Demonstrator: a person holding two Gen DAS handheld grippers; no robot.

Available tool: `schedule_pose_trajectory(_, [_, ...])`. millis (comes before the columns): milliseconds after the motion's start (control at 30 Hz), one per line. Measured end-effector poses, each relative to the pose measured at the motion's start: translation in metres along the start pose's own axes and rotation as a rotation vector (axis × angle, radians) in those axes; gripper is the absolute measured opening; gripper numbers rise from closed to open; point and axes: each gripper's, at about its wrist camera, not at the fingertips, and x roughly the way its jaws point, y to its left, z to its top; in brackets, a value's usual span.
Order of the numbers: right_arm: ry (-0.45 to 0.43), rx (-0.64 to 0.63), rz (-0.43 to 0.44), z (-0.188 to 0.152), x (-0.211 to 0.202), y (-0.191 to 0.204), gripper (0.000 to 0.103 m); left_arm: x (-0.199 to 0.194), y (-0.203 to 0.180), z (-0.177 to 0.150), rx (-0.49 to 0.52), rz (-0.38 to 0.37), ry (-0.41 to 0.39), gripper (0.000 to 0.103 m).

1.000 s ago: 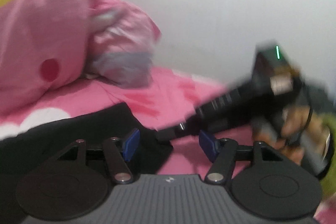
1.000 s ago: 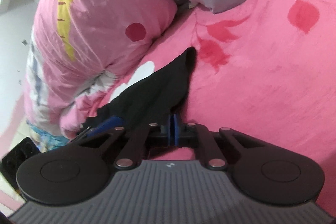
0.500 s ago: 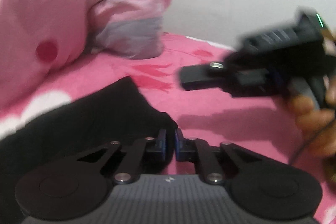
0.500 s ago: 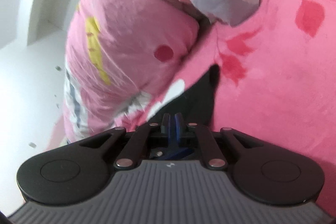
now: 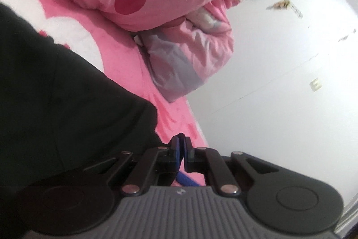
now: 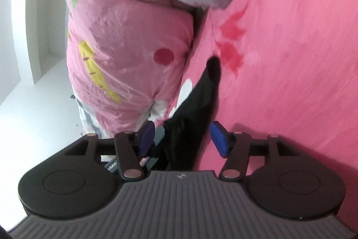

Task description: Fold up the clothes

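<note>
The black garment (image 6: 197, 109) lies on the pink bed sheet (image 6: 290, 82), just beside the big pink quilt bundle (image 6: 125, 55). In the right wrist view it reads as a long, narrow strip whose long axis runs from the gripper straight away up the sheet, tapering to a rounded tip that points toward the red leaf print near the quilt's foot. In the left wrist view the same cloth (image 5: 67, 100) spreads wide and dark on the side away from the white wall (image 5: 290, 82), its edge sloping down to the fingertips.

The left gripper (image 5: 181, 149) is pinched narrow, its blue pads almost touching, with a small fold of the black cloth's edge caught at their tips.

The right gripper (image 6: 182, 136) has just been opening and now stands at a middling width; the garment's near end passes between its blue pads, which do not press on it.

A rumpled pink-and-grey quilt corner (image 5: 190, 59) lies beyond the garment, against the wall.
</note>
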Motion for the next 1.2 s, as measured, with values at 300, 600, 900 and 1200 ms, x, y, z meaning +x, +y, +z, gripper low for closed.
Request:
schedule_pose_trajectory(300, [0.049,0.045,0.043,-0.004,0.017,-0.001,0.059,0.018,0.002,-0.014,0.032,-0.048,0.104,0.004])
schedule_pose_trajectory(600, [0.038,0.074,0.04,-0.007,0.018,-0.005,0.041,0.02,0.009,-0.015,0.005,-0.063,0.108,0.004])
schedule_pose_trajectory(900, [0.039,0.094,0.047,-0.01,0.016,-0.009,0.02,0.021,0.017,-0.017,-0.021,-0.052,0.13,0.013])
schedule_pose_trajectory(1200, [-0.01,0.069,0.011,-0.006,-0.003,-0.01,0.015,0.023,0.019,-0.018,-0.023,-0.063,0.14,0.03])
